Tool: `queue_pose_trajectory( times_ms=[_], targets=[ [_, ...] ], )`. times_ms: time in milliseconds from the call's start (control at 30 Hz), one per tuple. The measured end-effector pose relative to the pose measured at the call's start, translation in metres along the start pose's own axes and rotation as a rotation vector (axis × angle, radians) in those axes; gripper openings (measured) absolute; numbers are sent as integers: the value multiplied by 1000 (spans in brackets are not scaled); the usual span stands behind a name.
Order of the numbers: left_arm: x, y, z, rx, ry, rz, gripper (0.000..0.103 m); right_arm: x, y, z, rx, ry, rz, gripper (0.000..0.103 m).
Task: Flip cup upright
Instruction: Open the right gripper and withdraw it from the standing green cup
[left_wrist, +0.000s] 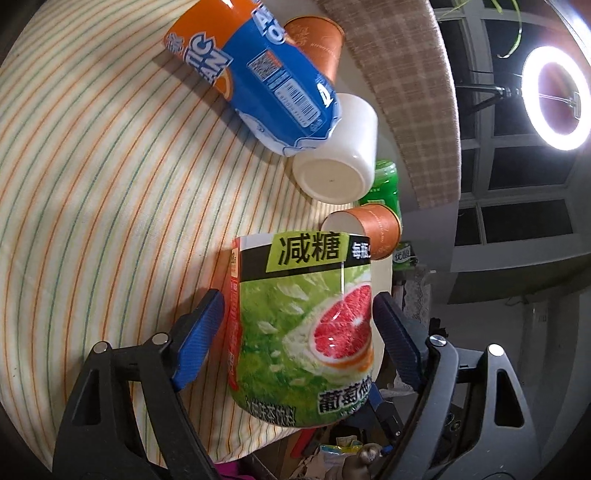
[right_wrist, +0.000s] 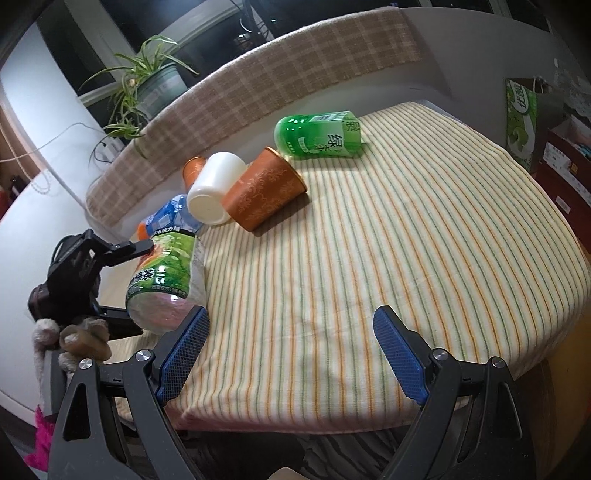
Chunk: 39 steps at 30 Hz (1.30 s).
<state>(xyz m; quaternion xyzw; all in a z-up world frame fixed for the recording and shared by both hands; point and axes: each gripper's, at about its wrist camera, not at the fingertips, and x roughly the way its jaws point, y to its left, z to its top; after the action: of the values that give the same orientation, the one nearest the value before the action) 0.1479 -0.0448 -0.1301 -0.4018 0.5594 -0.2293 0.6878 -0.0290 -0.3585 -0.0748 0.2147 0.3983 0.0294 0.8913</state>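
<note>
Several cut-bottle cups and cups stand upside down on a striped cloth. My left gripper (left_wrist: 299, 328) straddles a grapefruit-label bottle cup (left_wrist: 303, 332); its blue pads sit at both sides, with a small gap on the left side. The right wrist view shows that cup (right_wrist: 166, 280) tilted at the table's left edge in the left gripper (right_wrist: 122, 284). Beyond it are a white cup (left_wrist: 340, 162) (right_wrist: 214, 192), an orange cup (left_wrist: 373, 229) (right_wrist: 266, 188), a blue-orange bottle cup (left_wrist: 258, 74) and a green bottle cup (right_wrist: 317, 136). My right gripper (right_wrist: 291, 354) is open and empty over the near table edge.
A second orange cup (left_wrist: 317, 40) (right_wrist: 194, 170) stands behind the white cup. A checked cushion (right_wrist: 258, 81) runs along the far side. A potted plant (right_wrist: 147, 85), a ring light (left_wrist: 554, 99) and a green carton (right_wrist: 521, 122) stand off the table.
</note>
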Motion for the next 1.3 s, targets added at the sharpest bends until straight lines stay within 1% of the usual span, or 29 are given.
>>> queue_pose_trajectory(
  times_ms=[100,267,433,733,1033,1167,1300],
  targets=[
    [3,-1,0,-1,2,-11,82,-1,-3,1,9,-4,-8,91],
    [4,-5,-3,20,-11,0,82,-1,-5,2,11,-9,-16,91],
    [-4,-13,-8,76,-46,28,82,-1,-4,1,10,-8,-17,91],
    [-19,-39,-26,262,-160,137,81,1,1,-1,4,-5,-15,91],
    [-25,-68,-51,497,-294,277,81,1,5,1,-1,-8,-10,91],
    [-23,-77,-59,582,-340,330,81,-1,7,1,-6,-12,-10,91],
    [-21,-81,-64,640,-371,369,80,-2,8,0,-10,-15,-15,91]
  ],
)
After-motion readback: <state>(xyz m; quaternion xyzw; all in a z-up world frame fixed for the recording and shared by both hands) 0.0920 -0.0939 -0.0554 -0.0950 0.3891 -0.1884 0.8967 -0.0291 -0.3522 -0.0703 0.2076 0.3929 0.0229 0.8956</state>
